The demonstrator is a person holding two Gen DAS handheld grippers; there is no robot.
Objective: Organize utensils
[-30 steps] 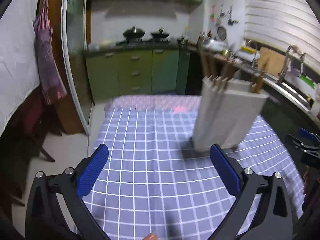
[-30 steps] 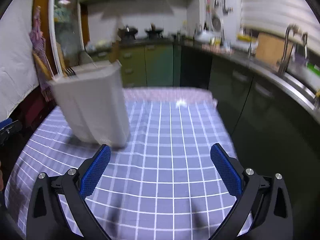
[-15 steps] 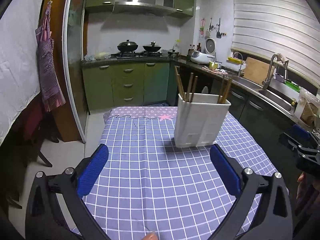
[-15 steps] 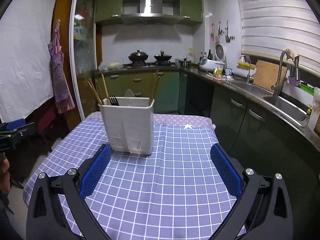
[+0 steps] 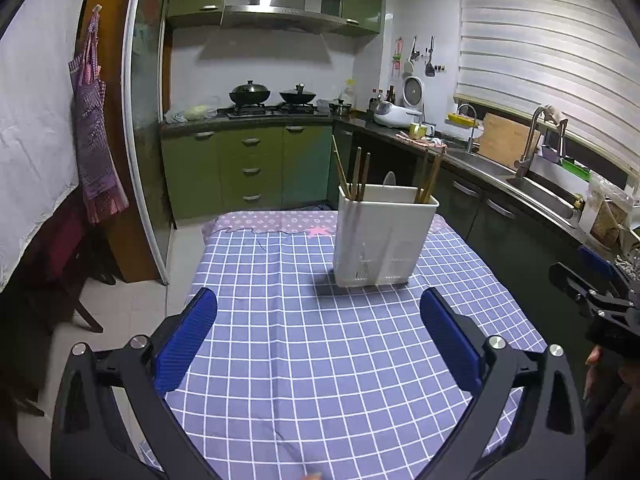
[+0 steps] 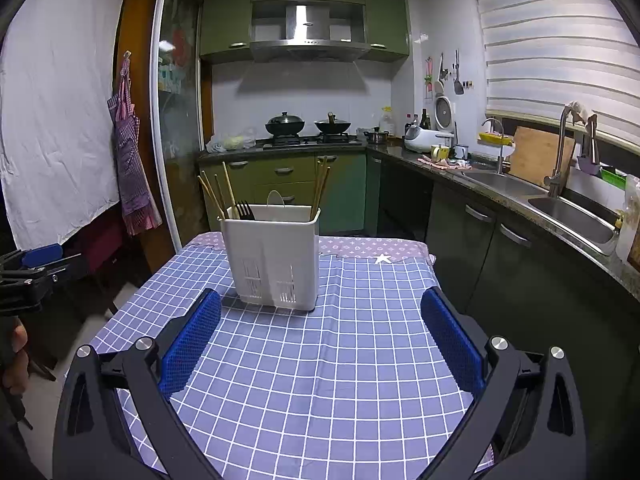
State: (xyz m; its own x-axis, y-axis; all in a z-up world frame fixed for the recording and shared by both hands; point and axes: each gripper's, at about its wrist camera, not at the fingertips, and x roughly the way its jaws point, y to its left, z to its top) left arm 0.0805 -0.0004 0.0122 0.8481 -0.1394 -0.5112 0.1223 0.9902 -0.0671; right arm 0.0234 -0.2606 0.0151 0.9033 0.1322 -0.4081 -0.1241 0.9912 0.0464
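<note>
A white utensil holder (image 5: 384, 236) stands upright on the blue checked tablecloth (image 5: 320, 352). It also shows in the right wrist view (image 6: 274, 256). It holds wooden chopsticks (image 5: 356, 174), a black fork (image 6: 244, 210) and a white spoon (image 6: 275, 200). My left gripper (image 5: 318, 340) is open and empty, well back from the holder. My right gripper (image 6: 320, 338) is open and empty, also back from it. The right gripper shows at the left view's right edge (image 5: 592, 292).
The table's far edge has a pink patterned cloth strip (image 6: 360, 246). Green cabinets (image 5: 248, 168) and a stove with pans (image 5: 272, 98) stand behind. A counter with sink (image 6: 568, 212) runs along the right. A chair (image 5: 60, 264) stands left of the table.
Both grippers have pulled back and up from the holder, which now looks smaller and farther away. The holder stands in the same spot on the cloth.
</note>
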